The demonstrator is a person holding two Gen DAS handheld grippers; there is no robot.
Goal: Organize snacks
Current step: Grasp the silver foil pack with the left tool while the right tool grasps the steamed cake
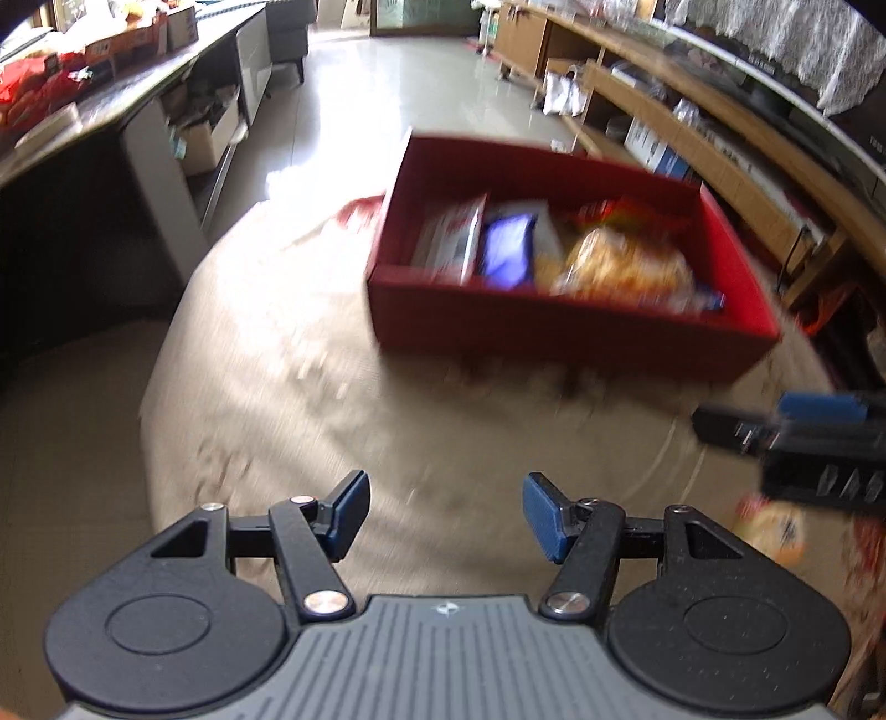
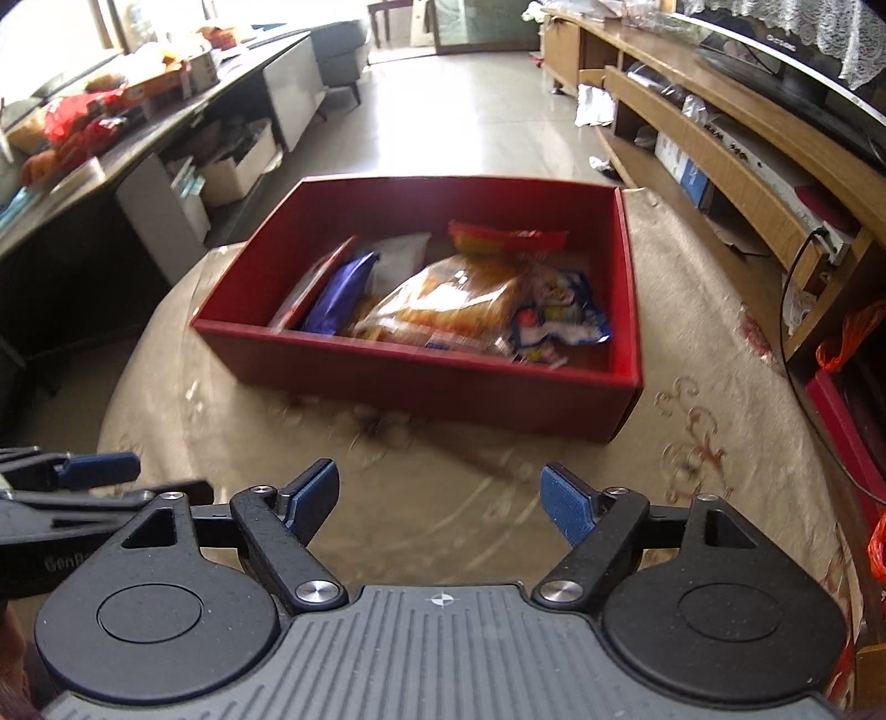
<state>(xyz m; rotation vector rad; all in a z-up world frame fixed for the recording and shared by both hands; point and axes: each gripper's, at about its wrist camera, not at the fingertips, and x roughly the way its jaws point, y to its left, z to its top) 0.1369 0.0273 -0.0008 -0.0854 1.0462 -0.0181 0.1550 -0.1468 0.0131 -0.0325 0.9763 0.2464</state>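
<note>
We record a round table under a beige embroidered tablecloth [image 2: 714,421], its scrollwork pattern reddish-brown. To the left we note a long dark counter [image 2: 149,138] bearing assorted cartons and red packaging, too blurred for us to itemise. Beneath it stand white cabinet panels [image 2: 166,210] and an open cardboard box [image 1: 207,141] of oddments. A pale glossy tiled floor [image 2: 470,127] runs to the far wall, where we list a grey upholstered seat [image 2: 340,47]. Along the right we enter a low wooden media shelf [image 2: 736,166] carrying a blue-and-white carton [image 2: 684,169] and, on top, a dark television [image 2: 797,50] draped with white lace [image 2: 830,27]. An orange tassel [image 2: 847,338] hangs beside the shelf.
</note>
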